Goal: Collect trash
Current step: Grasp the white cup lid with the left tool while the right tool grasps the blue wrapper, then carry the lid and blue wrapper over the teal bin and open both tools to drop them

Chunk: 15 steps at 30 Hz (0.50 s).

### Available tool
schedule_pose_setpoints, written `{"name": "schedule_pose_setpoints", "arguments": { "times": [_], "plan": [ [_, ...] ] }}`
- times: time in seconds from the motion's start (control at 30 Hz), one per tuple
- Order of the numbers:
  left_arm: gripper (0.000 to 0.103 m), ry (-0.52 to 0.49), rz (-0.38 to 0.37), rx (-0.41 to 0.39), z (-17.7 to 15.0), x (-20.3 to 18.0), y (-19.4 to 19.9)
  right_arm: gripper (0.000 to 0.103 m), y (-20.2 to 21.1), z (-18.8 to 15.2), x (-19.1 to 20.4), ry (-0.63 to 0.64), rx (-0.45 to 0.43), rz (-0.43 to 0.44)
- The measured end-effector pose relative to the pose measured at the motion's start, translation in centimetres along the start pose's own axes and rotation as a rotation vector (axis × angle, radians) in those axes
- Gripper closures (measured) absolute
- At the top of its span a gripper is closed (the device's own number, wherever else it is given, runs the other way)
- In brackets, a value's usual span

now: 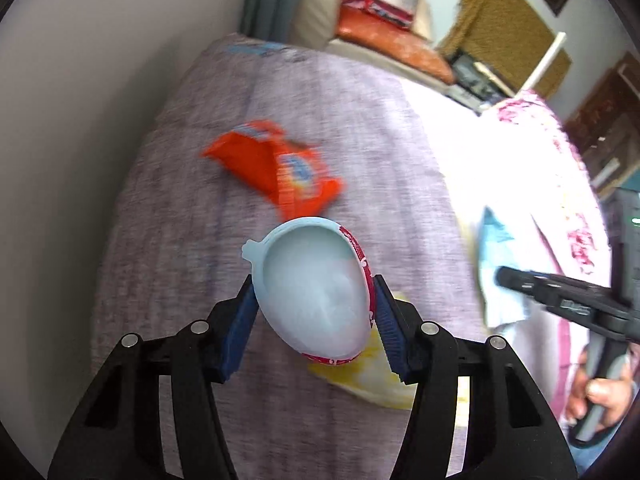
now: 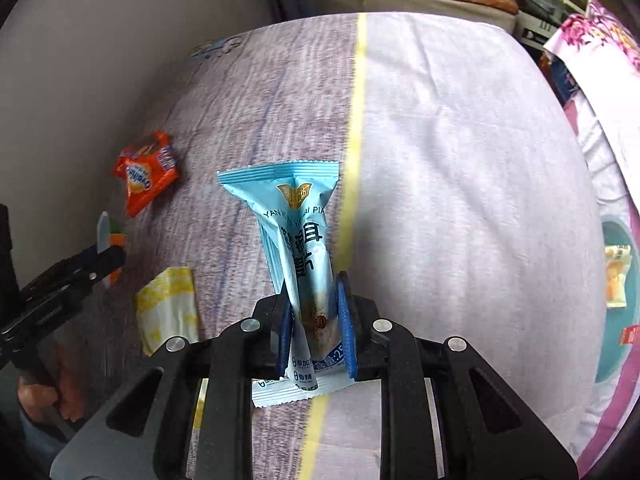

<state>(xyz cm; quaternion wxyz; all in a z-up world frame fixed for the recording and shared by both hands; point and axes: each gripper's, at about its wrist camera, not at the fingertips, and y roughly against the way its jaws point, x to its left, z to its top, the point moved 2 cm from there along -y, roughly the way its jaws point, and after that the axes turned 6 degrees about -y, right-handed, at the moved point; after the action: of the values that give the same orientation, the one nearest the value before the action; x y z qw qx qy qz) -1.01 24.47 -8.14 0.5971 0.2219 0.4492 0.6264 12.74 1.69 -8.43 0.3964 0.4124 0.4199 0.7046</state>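
Trash in both jaws: left gripper (image 1: 316, 312) clenched on pale egg-shaped shell (image 1: 312, 292); right gripper (image 2: 316, 316) clenched on blue wrapper (image 2: 296, 216). Orange packet (image 1: 276, 168) lies ahead of left jaws.

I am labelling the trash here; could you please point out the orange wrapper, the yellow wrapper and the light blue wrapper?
orange wrapper (image 2: 146, 172): right wrist view, on its printed front.
yellow wrapper (image 2: 166, 306): right wrist view, on its flat middle.
light blue wrapper (image 2: 294, 216): right wrist view, on its upper body, above the right gripper (image 2: 316, 320).
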Motion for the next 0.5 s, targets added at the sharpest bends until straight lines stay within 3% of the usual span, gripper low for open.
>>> {"name": "schedule_pose_setpoints", "arguments": {
  "times": [0.17,0.5],
  "plan": [
    [0.046,-0.065,-0.060,0.010,0.1,-3.8,-0.2,0.084,0.8,0.3,-2.0,-0.031,-0.020,0.011],
    [0.046,-0.170,-0.093,0.032,1.6,-11.3,-2.1,0.084,3.7,-0.6,-7.5,-0.130,-0.088,0.026]
  ]
}}
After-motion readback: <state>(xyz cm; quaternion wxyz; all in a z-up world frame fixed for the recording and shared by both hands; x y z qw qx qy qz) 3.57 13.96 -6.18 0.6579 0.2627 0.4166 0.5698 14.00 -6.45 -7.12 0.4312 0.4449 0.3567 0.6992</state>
